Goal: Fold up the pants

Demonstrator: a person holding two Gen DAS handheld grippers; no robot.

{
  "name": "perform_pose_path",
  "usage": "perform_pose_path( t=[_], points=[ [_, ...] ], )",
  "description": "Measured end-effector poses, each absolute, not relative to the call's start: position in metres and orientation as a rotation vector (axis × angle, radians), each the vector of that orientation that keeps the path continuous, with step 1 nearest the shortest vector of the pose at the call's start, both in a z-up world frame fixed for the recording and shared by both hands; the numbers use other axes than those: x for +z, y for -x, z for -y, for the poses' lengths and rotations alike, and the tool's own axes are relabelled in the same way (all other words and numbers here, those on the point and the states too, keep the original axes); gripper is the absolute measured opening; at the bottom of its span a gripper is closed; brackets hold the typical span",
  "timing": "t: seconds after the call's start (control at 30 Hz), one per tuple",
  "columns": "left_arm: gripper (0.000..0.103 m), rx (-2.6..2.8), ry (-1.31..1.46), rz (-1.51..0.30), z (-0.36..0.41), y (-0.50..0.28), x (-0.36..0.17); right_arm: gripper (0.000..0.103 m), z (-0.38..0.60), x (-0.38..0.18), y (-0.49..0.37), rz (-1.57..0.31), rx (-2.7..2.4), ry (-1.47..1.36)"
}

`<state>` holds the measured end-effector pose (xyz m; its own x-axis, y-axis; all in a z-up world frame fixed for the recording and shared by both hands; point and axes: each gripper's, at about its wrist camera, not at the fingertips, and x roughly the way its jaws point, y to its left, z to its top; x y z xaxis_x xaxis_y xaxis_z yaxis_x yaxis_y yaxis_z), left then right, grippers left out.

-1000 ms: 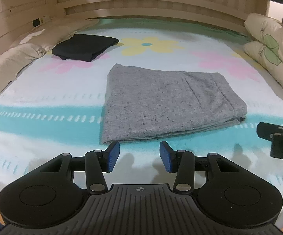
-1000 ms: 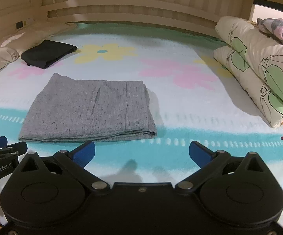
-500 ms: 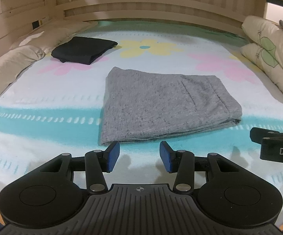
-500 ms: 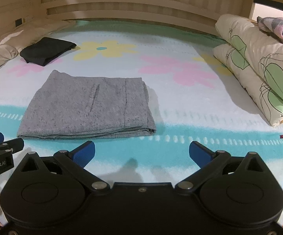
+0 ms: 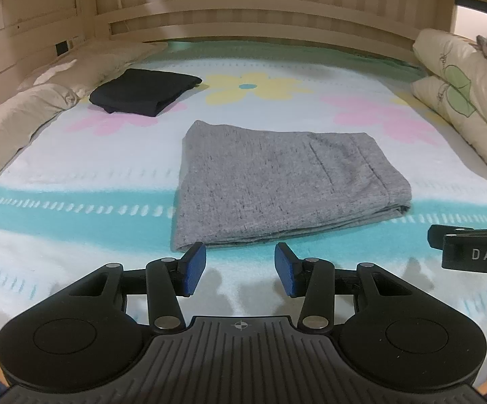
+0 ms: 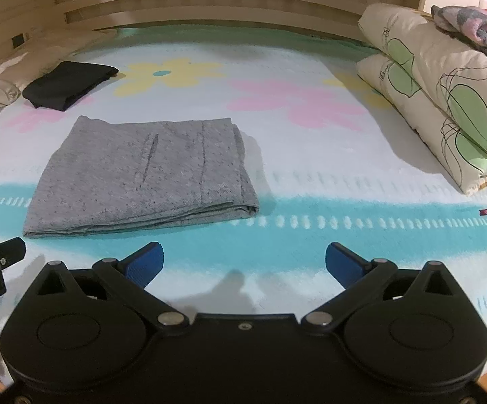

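Grey pants (image 5: 277,181) (image 6: 142,175) lie folded into a flat rectangle on the flowered bed blanket (image 5: 75,175). My left gripper (image 5: 240,267) hovers just short of the pants' near edge, jaws partly apart, nothing between its blue pads. My right gripper (image 6: 243,264) stands wide open over the teal stripe, to the right of the pants' near right corner, also empty. Each gripper shows at the edge of the other's view.
A folded black garment (image 5: 145,96) (image 6: 68,84) lies at the far left by beige pillows (image 5: 24,111). A folded floral quilt (image 6: 439,101) with a crumpled cloth (image 6: 476,30) on top is stacked at the right. A wooden headboard (image 5: 243,30) closes the far side.
Both views have drawn back slightly, so the pants sit a little farther off. Both grippers' jaws hold the same spread.
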<state>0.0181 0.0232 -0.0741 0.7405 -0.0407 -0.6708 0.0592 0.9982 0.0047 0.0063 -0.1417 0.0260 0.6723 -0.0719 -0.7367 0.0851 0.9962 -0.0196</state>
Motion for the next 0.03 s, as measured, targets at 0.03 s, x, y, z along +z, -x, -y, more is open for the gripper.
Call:
perform_pose_path(
  t=[0.03],
  points=[
    [0.044,-0.055,-0.027,-0.733,-0.0233,-0.0175,-0.0737,0.102,0.1419,0.0256,-0.0064,-0.831,-0.09,-0.017]
  ],
)
